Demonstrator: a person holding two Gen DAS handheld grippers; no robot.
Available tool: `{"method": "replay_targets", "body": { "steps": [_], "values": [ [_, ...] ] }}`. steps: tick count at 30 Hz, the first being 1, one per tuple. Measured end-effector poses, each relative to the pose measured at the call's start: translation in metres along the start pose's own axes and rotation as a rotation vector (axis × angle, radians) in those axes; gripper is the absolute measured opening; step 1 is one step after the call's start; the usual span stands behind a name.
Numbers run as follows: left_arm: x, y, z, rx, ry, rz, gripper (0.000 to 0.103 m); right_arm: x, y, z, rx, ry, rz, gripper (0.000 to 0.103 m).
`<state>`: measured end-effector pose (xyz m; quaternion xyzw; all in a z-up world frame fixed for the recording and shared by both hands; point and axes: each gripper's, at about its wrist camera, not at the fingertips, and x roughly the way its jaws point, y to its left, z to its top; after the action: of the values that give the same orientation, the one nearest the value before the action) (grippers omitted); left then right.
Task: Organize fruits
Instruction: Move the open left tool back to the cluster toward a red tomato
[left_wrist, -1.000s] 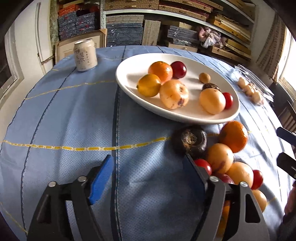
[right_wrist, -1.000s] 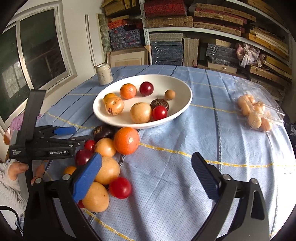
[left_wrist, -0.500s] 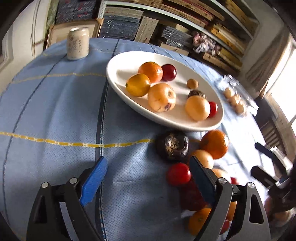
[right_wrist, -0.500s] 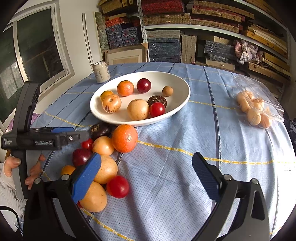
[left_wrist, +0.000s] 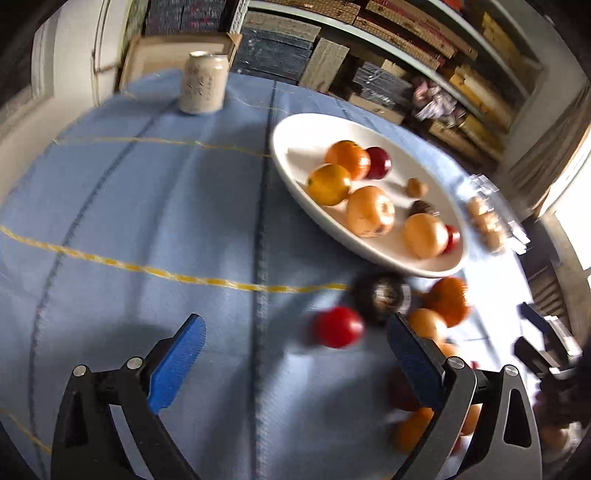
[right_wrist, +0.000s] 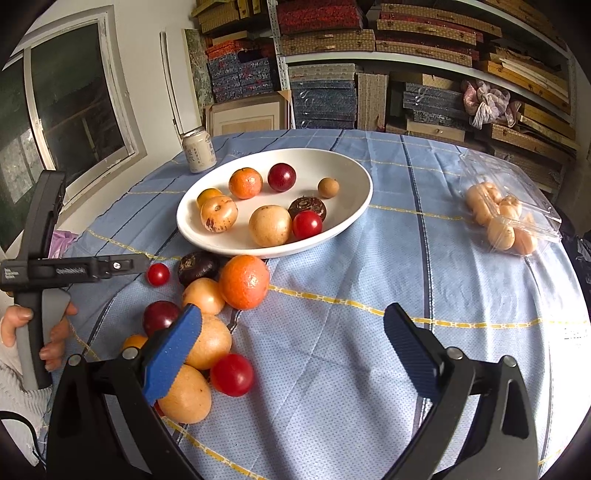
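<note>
A white oval plate (right_wrist: 351, 210) (left_wrist: 295, 162) holds several fruits: oranges, pale apples, red plums and a dark fruit. Loose fruit lies on the blue cloth in front of it: an orange (right_wrist: 243, 282), a dark fruit (right_wrist: 195, 266), a small red tomato (right_wrist: 158, 274) (left_wrist: 338, 326), pale apples and another tomato (right_wrist: 232, 374). My left gripper (left_wrist: 295, 343) is open and empty, with the small red tomato between its fingers' line, just ahead. It also shows in the right wrist view (right_wrist: 122, 264). My right gripper (right_wrist: 291, 336) is open and empty above bare cloth, right of the loose pile.
A drink can (right_wrist: 198, 155) (left_wrist: 203, 86) stands behind the plate at the left. A clear plastic bag of small pale fruits (right_wrist: 506, 218) lies at the right. Shelves of boxes stand behind the round table. A window is at the left.
My left gripper has swung left and moved in toward the small red tomato, which now sits ahead between its fingers. My right gripper has barely moved.
</note>
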<state>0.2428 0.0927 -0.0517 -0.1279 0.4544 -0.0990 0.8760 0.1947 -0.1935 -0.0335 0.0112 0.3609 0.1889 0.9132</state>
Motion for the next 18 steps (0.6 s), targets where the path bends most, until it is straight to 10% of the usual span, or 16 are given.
{"method": "replay_targets", "body": {
  "steps": [8, 10, 18],
  "values": [
    [0.014, -0.021, -0.008, 0.117, -0.011, 0.038, 0.08, 0.003, 0.003, -0.002, -0.008, 0.009, 0.0, 0.097],
    [0.014, -0.025, -0.008, 0.141, -0.013, 0.025, 0.051, 0.003, 0.003, -0.002, -0.005, 0.007, -0.001, 0.097],
    [0.015, -0.052, -0.024, 0.304, -0.002, 0.039, 0.048, 0.003, 0.001, -0.003, 0.001, 0.01, -0.003, 0.097]
  ]
}}
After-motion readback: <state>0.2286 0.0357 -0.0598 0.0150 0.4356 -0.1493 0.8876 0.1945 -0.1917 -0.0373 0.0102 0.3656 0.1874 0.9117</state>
